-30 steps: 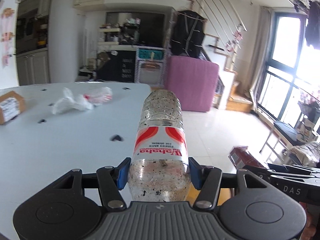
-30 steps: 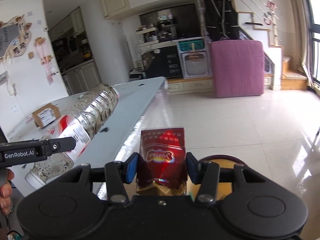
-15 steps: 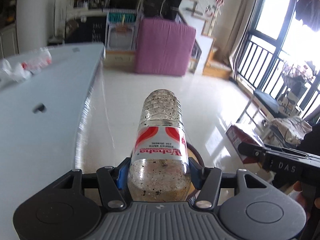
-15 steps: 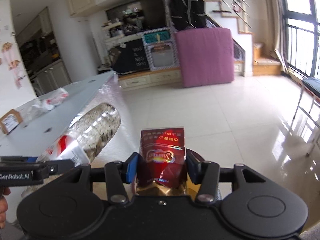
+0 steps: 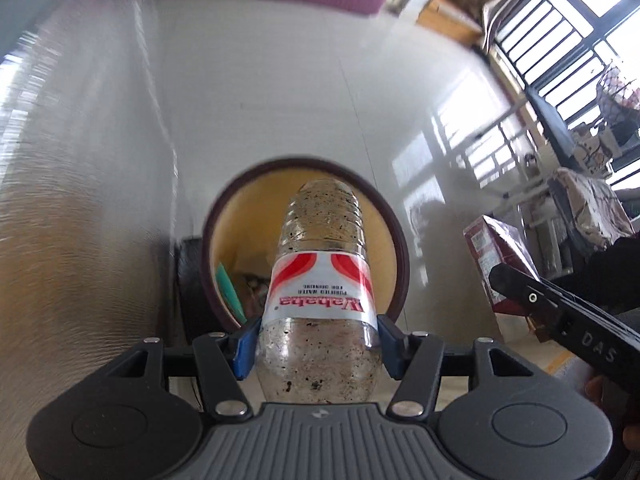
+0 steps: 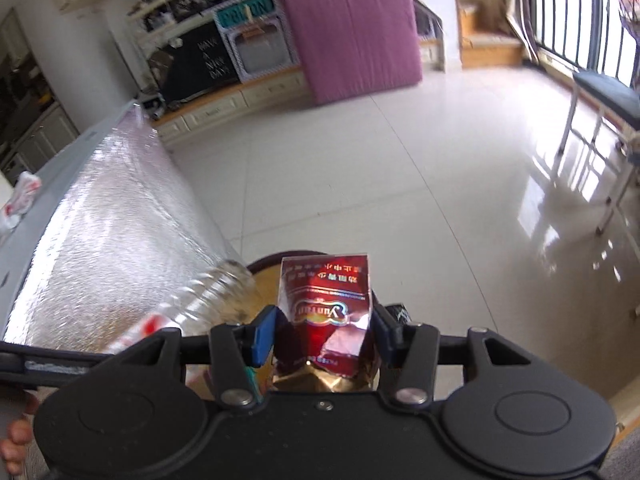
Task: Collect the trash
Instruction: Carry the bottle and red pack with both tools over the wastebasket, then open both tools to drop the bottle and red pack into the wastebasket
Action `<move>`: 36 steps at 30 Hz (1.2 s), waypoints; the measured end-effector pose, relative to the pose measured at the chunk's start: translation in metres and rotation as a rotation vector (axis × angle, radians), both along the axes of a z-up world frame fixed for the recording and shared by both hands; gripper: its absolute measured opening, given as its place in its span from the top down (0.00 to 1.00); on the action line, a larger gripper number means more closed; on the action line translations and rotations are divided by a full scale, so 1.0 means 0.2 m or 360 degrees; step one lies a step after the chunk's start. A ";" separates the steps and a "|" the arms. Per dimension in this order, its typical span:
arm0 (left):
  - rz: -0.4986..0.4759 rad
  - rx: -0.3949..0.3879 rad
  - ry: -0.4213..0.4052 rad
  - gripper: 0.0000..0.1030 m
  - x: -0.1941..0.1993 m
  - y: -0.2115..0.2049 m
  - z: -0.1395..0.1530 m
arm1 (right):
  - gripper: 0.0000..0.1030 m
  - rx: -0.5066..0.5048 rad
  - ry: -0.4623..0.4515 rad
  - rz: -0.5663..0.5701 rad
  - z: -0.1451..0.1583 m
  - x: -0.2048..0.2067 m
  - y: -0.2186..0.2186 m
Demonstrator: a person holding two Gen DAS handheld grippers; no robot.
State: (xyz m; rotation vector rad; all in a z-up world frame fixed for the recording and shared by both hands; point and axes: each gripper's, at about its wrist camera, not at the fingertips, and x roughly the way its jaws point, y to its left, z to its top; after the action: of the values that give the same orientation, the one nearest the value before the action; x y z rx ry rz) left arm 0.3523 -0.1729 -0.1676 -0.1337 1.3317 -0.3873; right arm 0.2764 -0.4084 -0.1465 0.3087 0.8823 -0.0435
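The plastic bottle (image 5: 318, 292), speckled inside and wearing a red-and-white label, is pinched between the blue pads of the left gripper (image 5: 316, 340), pointing forward directly above the open mouth of the trash bin (image 5: 394, 236). Half a second ago the bin was only a sliver behind the bottle and the table top filled the left side; now the bin's yellow interior rings the bottle and only the table's foil-clad side (image 5: 80, 200) shows. The right gripper (image 6: 324, 334) clamps a crumpled red cigarette pack (image 6: 326, 312), held just beside the bottle over the bin's rim (image 6: 280, 258). The left view alone reveals rubbish inside the bin; the right view alone shows the purple mattress (image 6: 352, 36) across the tiled floor (image 6: 400, 168).
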 end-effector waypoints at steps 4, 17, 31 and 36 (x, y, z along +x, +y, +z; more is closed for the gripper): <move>-0.0124 0.0067 0.0156 0.42 0.20 -0.10 -0.17 | 0.50 0.0036 0.0135 -0.0032 -0.14 0.08 -0.02; -0.0809 0.0432 0.0400 0.42 0.59 -0.49 -0.59 | 0.50 0.0150 0.0486 -0.0063 -0.43 0.21 0.00; -0.0938 0.0478 0.0394 0.40 0.68 -0.58 -0.88 | 0.49 0.0065 0.0808 0.0194 -0.64 0.50 0.23; -0.0855 0.0416 0.0414 0.34 0.69 -0.52 -0.89 | 0.45 -0.0042 0.0889 0.0272 -0.70 0.59 0.29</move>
State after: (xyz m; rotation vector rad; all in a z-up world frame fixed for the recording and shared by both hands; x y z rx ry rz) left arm 0.4907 -0.2759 -0.3449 0.4141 1.6585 -0.6578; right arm 0.3952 -0.3494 -0.2862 0.1956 1.4585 0.0188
